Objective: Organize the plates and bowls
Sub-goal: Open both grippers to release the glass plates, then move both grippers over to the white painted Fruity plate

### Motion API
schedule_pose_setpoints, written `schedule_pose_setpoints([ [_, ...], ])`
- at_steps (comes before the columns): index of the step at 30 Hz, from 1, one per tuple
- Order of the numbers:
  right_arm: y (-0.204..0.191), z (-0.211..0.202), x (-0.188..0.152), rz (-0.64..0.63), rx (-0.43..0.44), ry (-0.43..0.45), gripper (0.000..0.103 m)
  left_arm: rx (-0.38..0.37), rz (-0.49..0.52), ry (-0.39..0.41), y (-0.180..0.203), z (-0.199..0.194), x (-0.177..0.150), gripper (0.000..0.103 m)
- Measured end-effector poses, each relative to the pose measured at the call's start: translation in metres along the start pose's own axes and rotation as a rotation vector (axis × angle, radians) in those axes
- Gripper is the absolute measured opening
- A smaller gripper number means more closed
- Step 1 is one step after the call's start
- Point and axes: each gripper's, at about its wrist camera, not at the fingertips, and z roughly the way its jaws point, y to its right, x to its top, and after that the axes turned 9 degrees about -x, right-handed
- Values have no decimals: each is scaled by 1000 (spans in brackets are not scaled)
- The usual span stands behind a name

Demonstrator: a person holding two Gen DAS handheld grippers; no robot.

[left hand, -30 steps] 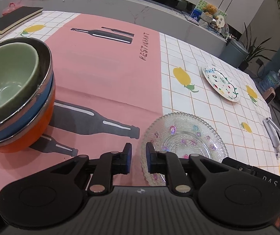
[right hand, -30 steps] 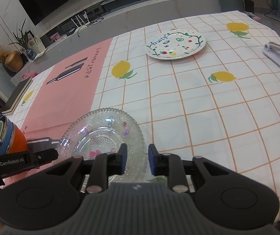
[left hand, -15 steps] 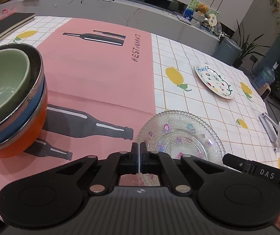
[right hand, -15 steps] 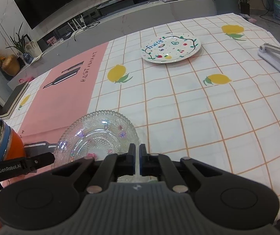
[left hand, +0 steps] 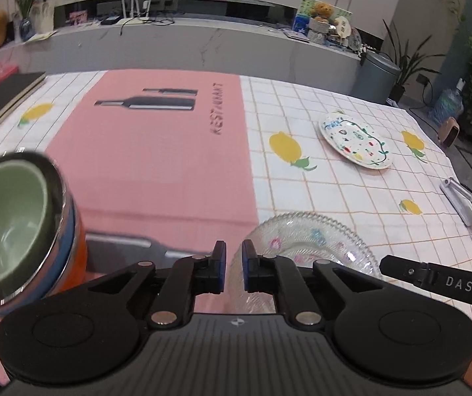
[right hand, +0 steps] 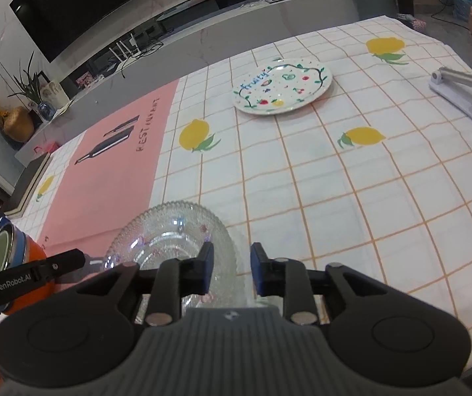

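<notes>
Bowl stack (left hand: 21,231) left of glass plate (left hand: 315,247); painted plate (left hand: 356,140) behind, w/ gap.

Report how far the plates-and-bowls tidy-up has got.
Done: the bowl stack is nested, green bowl on top. In hand: nothing; both the left tongs and the right tongs are open, the right having just opened, over the glass plate without gripping it. Left: the glass plate and the painted plate lie apart on the tablecloth, unstacked.
</notes>
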Motion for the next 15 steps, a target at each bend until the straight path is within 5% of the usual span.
schedule_pose_setpoints([
  [15,24,39,65,44,-154,-60,29,-105,78,-98,51,45,59,15],
])
